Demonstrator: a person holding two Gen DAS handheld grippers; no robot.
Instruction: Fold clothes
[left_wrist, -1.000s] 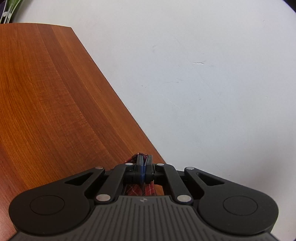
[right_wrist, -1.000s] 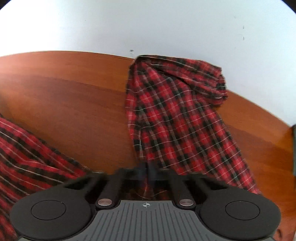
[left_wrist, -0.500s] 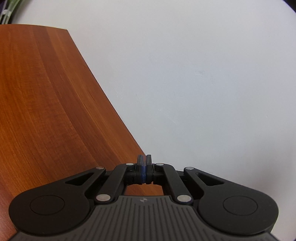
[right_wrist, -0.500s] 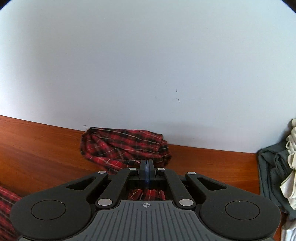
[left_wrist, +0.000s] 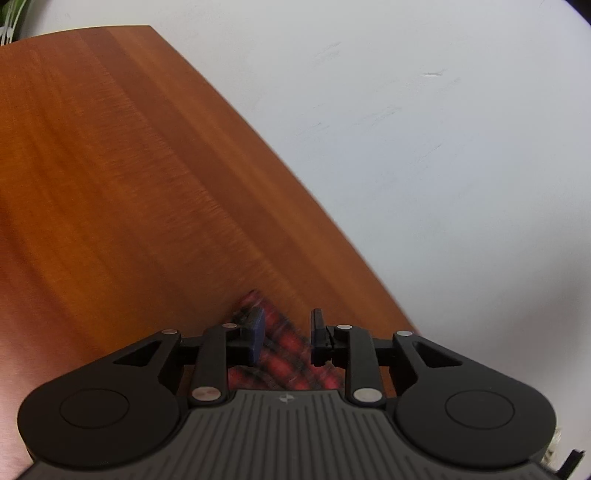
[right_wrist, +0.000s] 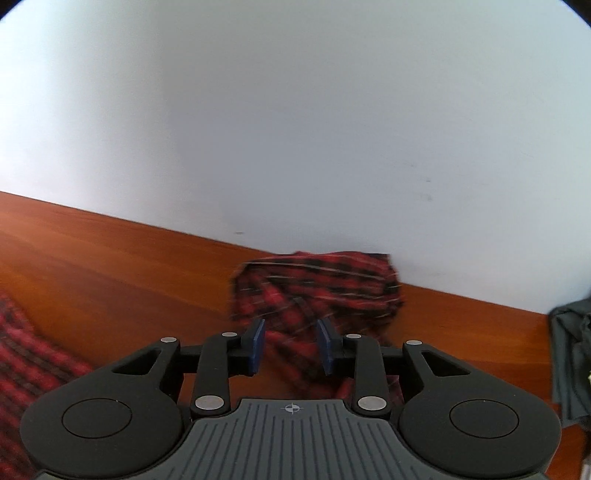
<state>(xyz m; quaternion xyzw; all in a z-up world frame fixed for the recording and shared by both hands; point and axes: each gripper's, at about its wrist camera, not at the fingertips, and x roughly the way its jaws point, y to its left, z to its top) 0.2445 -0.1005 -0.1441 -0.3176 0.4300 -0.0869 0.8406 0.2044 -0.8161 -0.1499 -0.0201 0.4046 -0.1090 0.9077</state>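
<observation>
Over on the left gripper (left_wrist: 284, 336), the jaws are opening and the blue pads stand clear of the cloth: a corner of the red-and-black plaid shirt (left_wrist: 284, 354) lies on the table just under and ahead of the fingertips, released rather than pinched. Polished reddish wooden table (left_wrist: 110, 184) runs away to its left, smooth with a fine straight grain, and a pale matte wall rises to its right. Now the right gripper (right_wrist: 291, 345): jaws opening here too, pads apart, with the plaid shirt (right_wrist: 317, 288) lying between and beyond them, bunched into a soft rumpled heap against the wall edge. More plaid fabric sprawls low to this gripper's left. Far to its right sits a dark grey-green garment (right_wrist: 570, 350), limp and creased. By my reading one fold has just been laid and let go; the shirt looks far from a neat flat packet, and other clothes wait.
</observation>
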